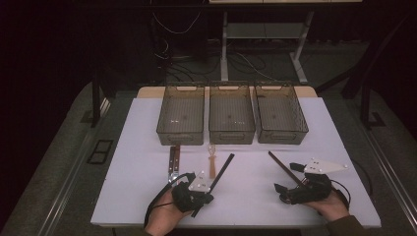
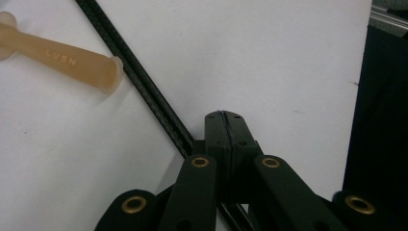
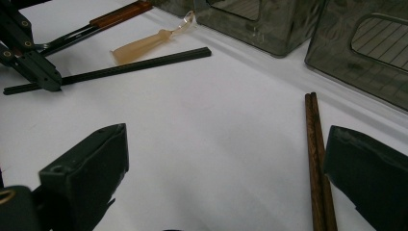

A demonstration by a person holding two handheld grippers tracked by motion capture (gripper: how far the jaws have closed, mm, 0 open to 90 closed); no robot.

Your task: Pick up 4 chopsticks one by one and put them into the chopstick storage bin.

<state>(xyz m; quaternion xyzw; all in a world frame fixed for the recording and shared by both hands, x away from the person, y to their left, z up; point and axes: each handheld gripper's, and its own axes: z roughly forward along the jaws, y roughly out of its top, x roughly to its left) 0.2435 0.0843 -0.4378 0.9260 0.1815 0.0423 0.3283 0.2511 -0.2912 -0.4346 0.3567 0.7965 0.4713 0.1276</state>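
My left gripper (image 1: 207, 196) sits near the front edge, its jaws shut with nothing between them (image 2: 225, 118). A pair of black chopsticks (image 1: 222, 171) lies diagonally under it; in the left gripper view the black chopsticks (image 2: 144, 86) pass just left of the jaws. An amber plastic utensil (image 1: 212, 163) lies beside them, its handle (image 2: 72, 60) marked LUSN. My right gripper (image 1: 287, 177) rests at the front right, open wide (image 3: 226, 183). Brown wooden chopsticks (image 1: 282, 168) lie between its jaws, close to the right jaw (image 3: 317, 159).
Three clear grey bins (image 1: 181, 115) (image 1: 231, 114) (image 1: 280, 114) stand side by side at the back of the white table (image 1: 137, 147). A brown-handled metal tool (image 1: 174, 160) lies left of the amber utensil. The table's right edge is dark in the left gripper view.
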